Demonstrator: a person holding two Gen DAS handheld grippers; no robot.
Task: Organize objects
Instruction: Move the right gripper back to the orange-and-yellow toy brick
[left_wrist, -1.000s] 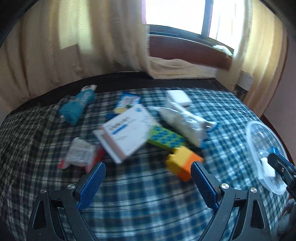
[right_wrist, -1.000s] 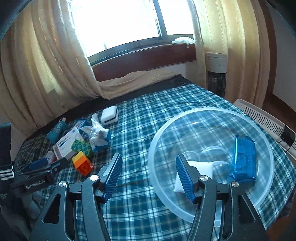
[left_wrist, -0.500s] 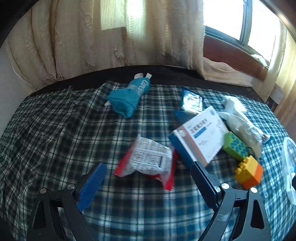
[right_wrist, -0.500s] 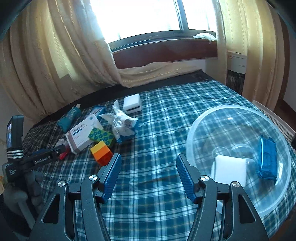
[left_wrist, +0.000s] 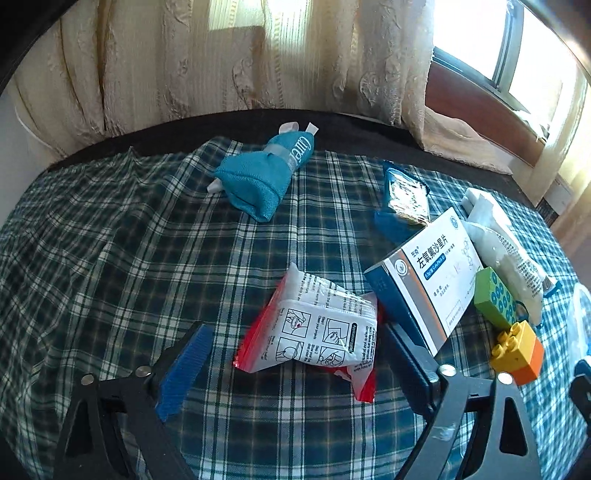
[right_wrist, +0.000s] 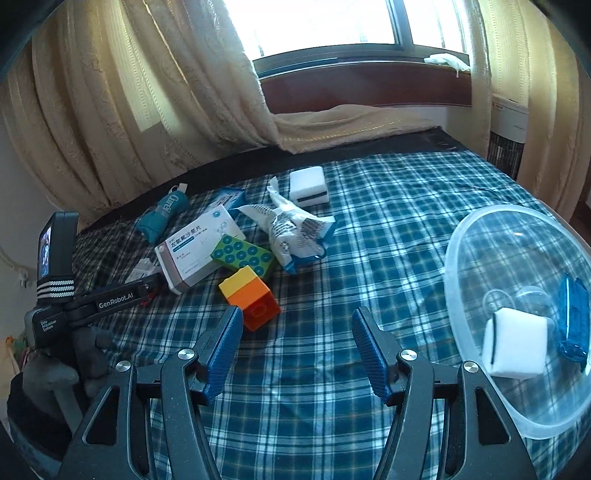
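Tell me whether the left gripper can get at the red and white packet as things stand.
Probably yes. The left gripper is open, and the red and white packet lies uncovered between its fingers. The medicine box crowds the packet's right edge, so that finger has little room.

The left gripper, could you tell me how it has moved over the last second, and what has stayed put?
The left gripper swung left and closed in on the red-and-white packet, now between its open fingers, ungrasped. The right gripper drifted left off the clear bowl, open. The objects themselves stayed put.
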